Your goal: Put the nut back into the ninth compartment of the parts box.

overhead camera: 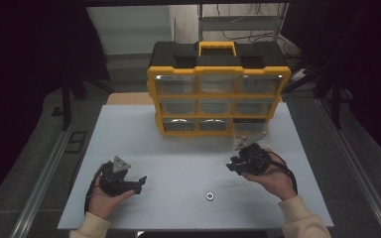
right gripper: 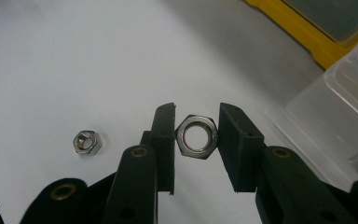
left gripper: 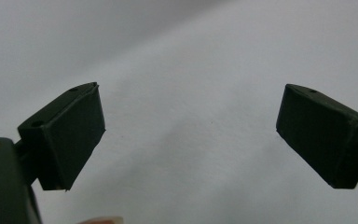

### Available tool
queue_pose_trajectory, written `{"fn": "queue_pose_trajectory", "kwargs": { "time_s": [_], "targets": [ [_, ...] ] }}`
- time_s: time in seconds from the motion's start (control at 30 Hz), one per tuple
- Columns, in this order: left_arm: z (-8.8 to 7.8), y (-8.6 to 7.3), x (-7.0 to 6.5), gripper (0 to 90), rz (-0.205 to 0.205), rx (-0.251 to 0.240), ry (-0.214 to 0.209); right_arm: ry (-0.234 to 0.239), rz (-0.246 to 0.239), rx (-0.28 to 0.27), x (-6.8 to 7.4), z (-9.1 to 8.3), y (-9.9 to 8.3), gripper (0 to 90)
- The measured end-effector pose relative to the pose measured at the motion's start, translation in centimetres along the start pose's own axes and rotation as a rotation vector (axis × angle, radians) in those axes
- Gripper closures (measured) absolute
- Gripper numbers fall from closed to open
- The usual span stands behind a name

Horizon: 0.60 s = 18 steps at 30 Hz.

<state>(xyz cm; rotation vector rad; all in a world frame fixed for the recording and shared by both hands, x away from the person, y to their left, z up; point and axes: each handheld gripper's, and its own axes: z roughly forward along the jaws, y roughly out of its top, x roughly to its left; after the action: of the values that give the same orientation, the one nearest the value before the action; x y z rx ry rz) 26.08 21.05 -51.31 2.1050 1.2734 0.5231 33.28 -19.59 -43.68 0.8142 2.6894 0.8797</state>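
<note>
above the table, right hand raised (nut between fingers)

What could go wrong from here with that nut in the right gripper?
The right gripper pinches the hex nut only by its edges, so it might twist loose and fall. The clear drawer pulled from the organizer sits close beside the jaws and could get bumped. A second nut lies loose on the table.

No readable text, labels, brands or numbers anywhere: the yellow-and-black drawer organiser at the back of the table has plain fronts, and the nuts in front of it show no markings.
</note>
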Motion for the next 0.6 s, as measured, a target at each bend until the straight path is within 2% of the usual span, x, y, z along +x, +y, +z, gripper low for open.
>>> {"fn": "queue_pose_trajectory", "kwargs": {
  "time_s": [0.6],
  "targets": [
    [0.0, 0.0, 0.0, 8.2, 0.000, 0.000, 0.000, -0.029, 0.024, -0.033, -0.9, -1.3, 0.0, 68.2]
  ]
}}
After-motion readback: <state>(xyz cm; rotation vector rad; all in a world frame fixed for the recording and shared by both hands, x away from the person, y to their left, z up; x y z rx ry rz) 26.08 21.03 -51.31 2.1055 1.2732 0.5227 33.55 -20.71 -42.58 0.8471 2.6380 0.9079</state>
